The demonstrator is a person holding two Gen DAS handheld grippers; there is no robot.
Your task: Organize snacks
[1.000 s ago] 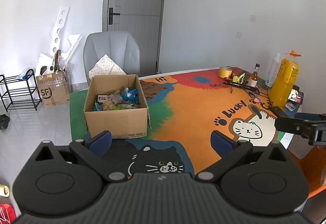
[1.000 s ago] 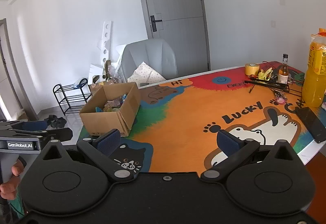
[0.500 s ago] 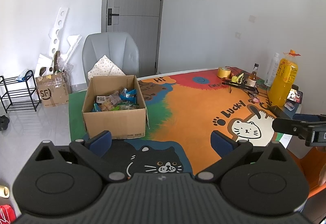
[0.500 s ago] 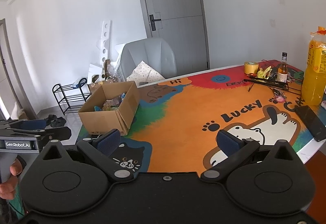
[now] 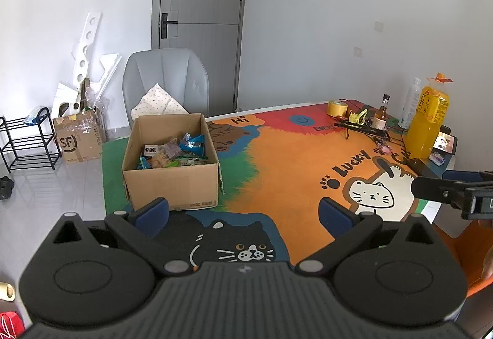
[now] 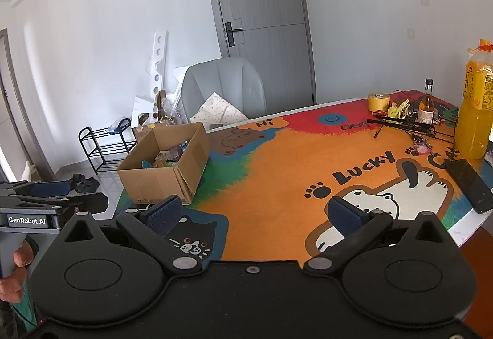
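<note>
A brown cardboard box (image 5: 172, 185) (image 6: 160, 182) stands at the left end of the colourful cat-print table mat (image 5: 292, 166). Several snack packets (image 5: 175, 152) lie loose inside it. My left gripper (image 5: 243, 212) hovers open above the mat's near edge, just in front of the box, with nothing between its blue pads. My right gripper (image 6: 255, 212) is also open and empty, held over the near edge to the right of the box. Each gripper shows at the side of the other's view.
At the table's right end stand a big orange juice bottle (image 5: 426, 117), a small brown bottle (image 5: 382, 117), a yellow tape roll (image 5: 336, 108), a black rack (image 5: 366, 129) and a phone (image 6: 470, 182). A grey chair (image 5: 166, 83) sits behind the box.
Both views have drifted slightly back and up, so the box and table sit a little lower and farther. Both grippers stay open and empty.
</note>
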